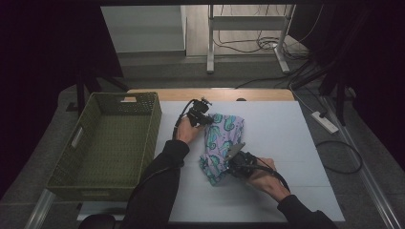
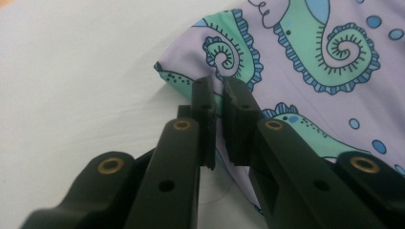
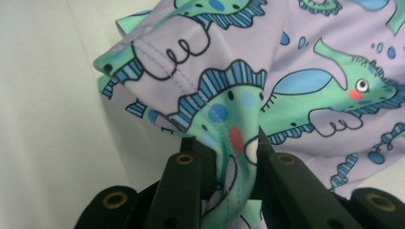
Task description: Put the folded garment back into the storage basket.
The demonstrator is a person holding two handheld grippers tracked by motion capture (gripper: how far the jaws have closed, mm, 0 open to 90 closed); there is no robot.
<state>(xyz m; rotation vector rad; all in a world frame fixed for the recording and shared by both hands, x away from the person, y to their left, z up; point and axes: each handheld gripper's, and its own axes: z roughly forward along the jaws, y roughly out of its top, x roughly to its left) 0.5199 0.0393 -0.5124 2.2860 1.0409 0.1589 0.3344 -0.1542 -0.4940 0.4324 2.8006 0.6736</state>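
Gripping the seahorse-print cloth (image 3: 286, 71) bunched in the right tool (image 3: 231, 148), left tool (image 2: 217, 95) pinching its edge, green basket (image 1: 81, 138) alongside overhead.

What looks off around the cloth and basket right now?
Nothing is spilled or damaged. The seahorse-print cloth lies crumpled on the white table, beside the green basket, not in it. The right hand-held gripper is shut on a bunched fold; the left hand-held gripper is shut at the cloth's edge.

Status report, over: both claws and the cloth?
Left claw shut on lilac seahorse-print cloth. Right claw shut on its fold. Green woven basket apart, left.
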